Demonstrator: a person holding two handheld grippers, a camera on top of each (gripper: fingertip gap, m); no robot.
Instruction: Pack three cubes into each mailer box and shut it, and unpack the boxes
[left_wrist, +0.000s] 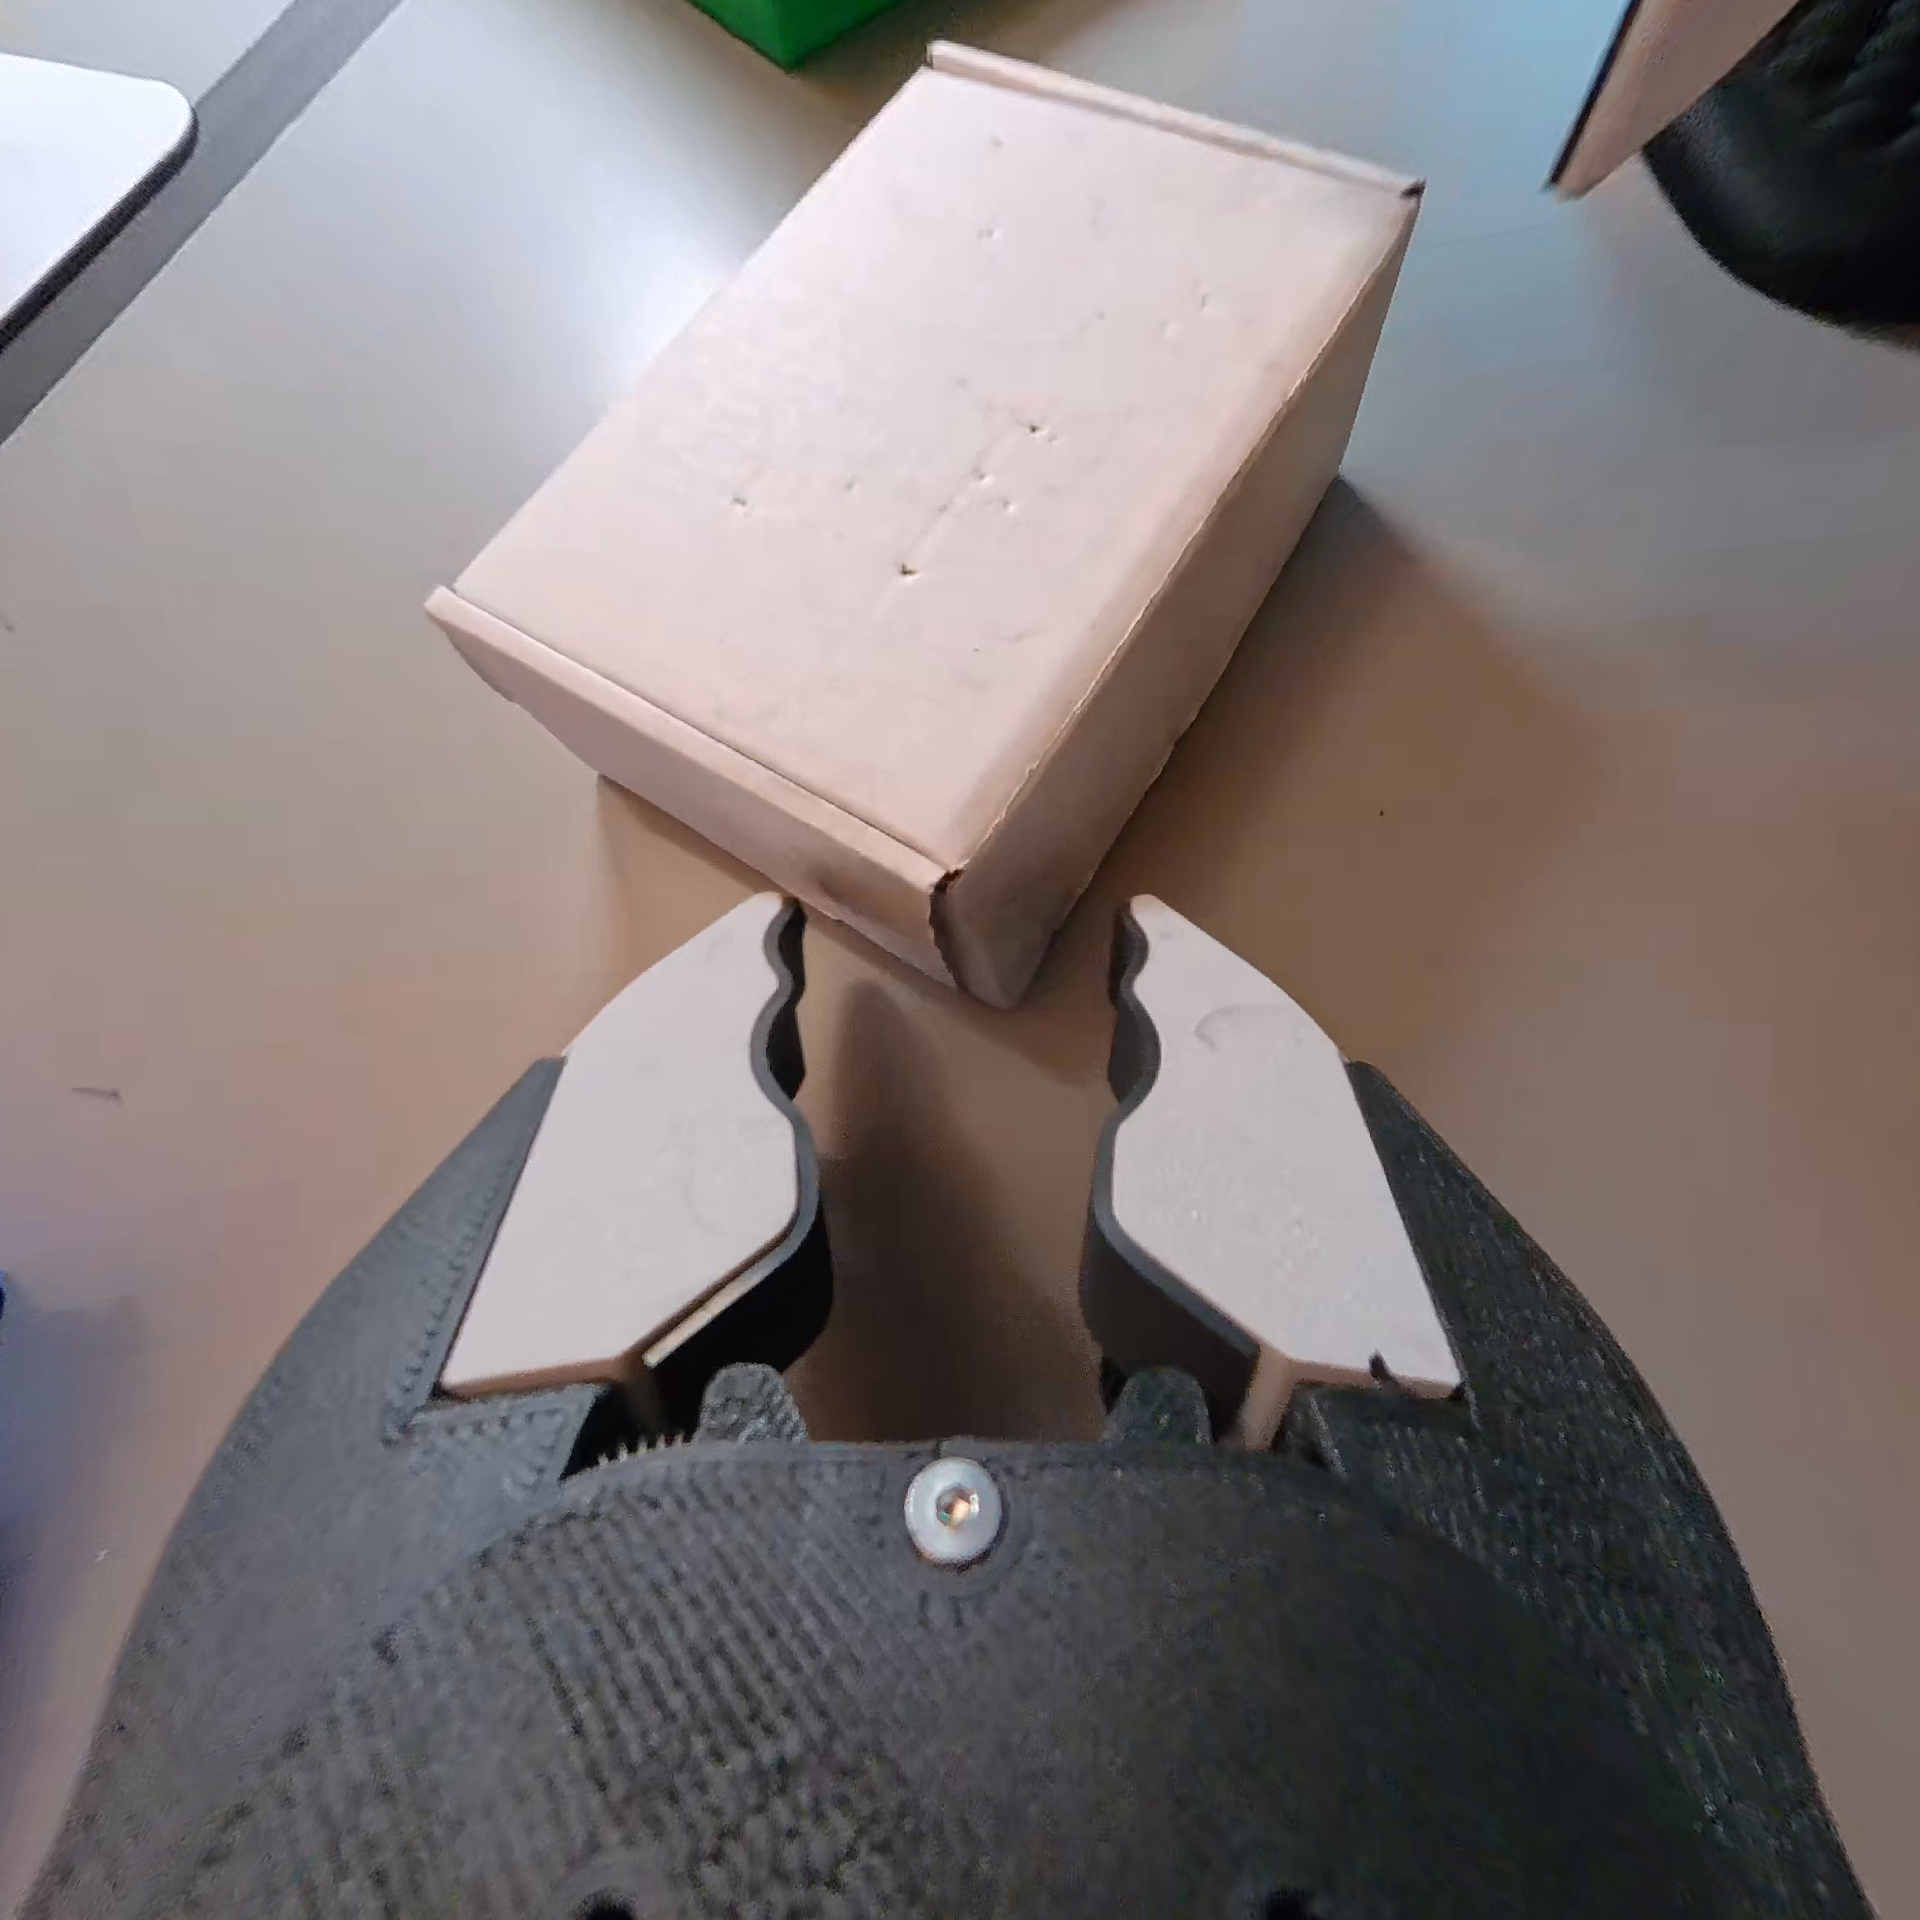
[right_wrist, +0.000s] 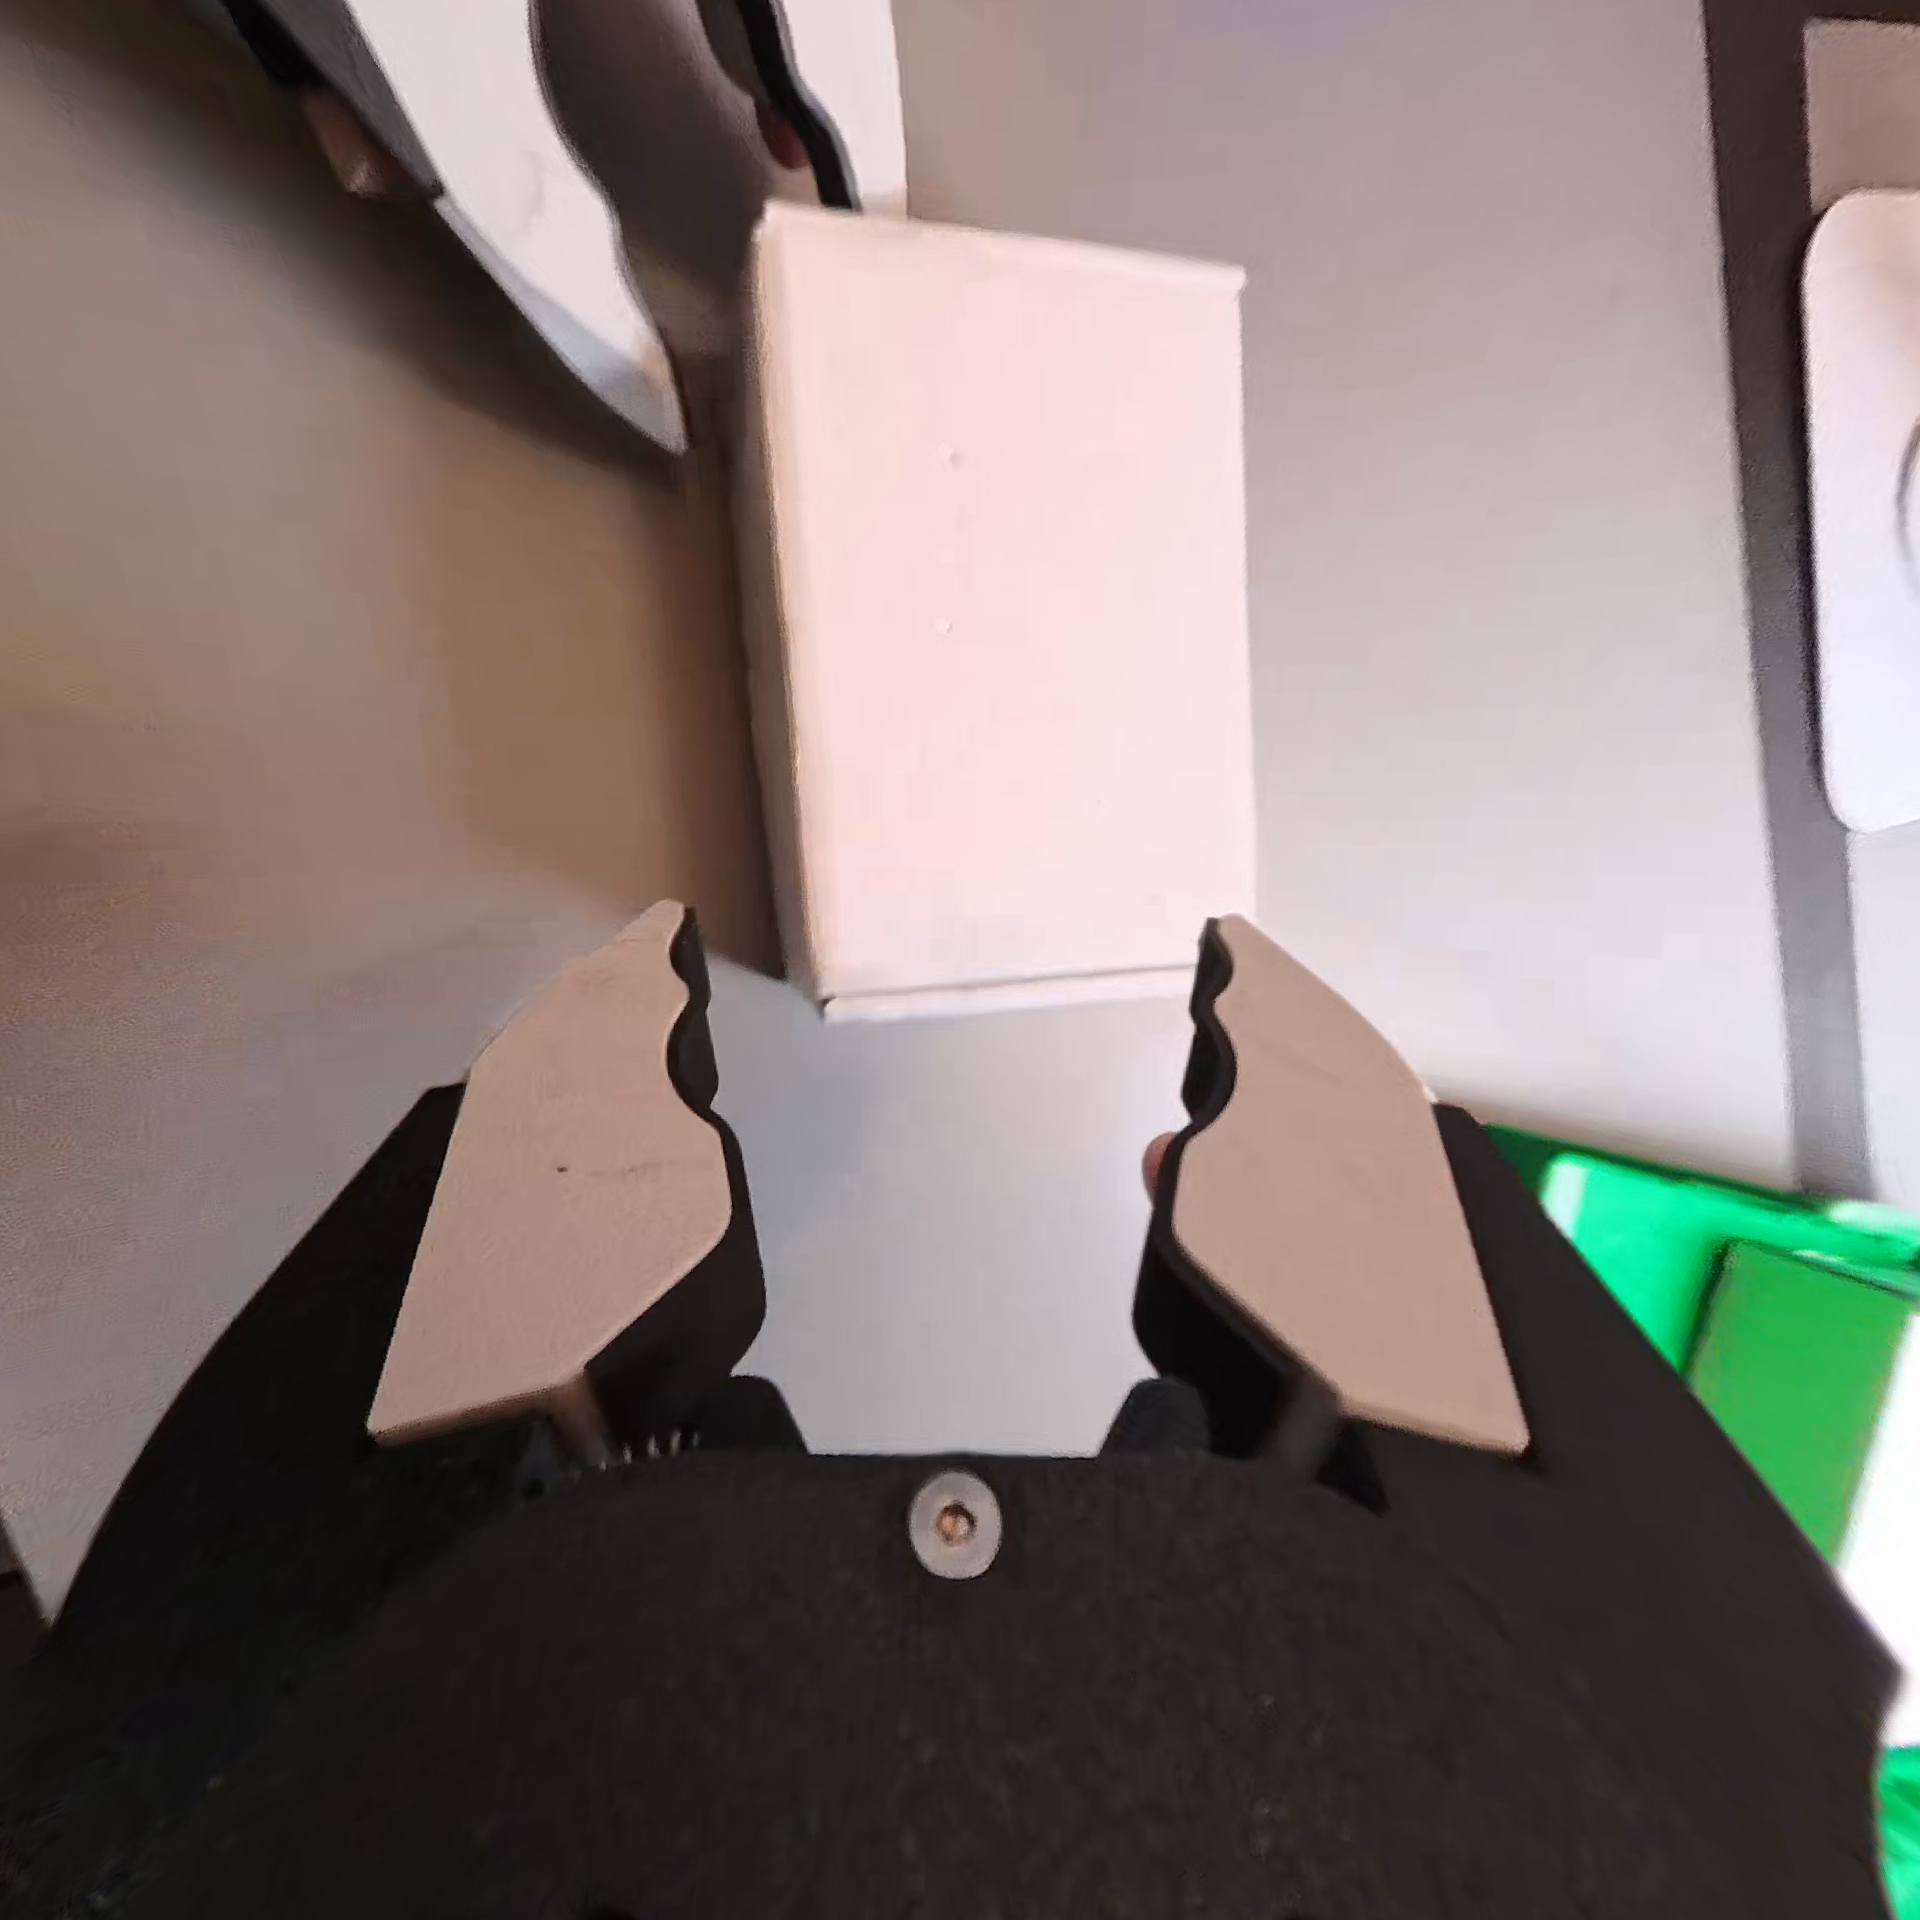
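A shut white cardboard mailer box lies flat on the tan table, its lid down. My left gripper is open and empty, with the box's near corner just at the gap between its fingertips. In the right wrist view the same box lies ahead. My right gripper is open and empty, its fingertips on either side of the box's near end. The left gripper's fingers show at the box's far end. No cubes are in view.
A green box sits beyond the mailer box and shows at the lower right of the right wrist view. A white rounded tabletop stands beside the table across a dark gap. The right gripper shows at the upper right.
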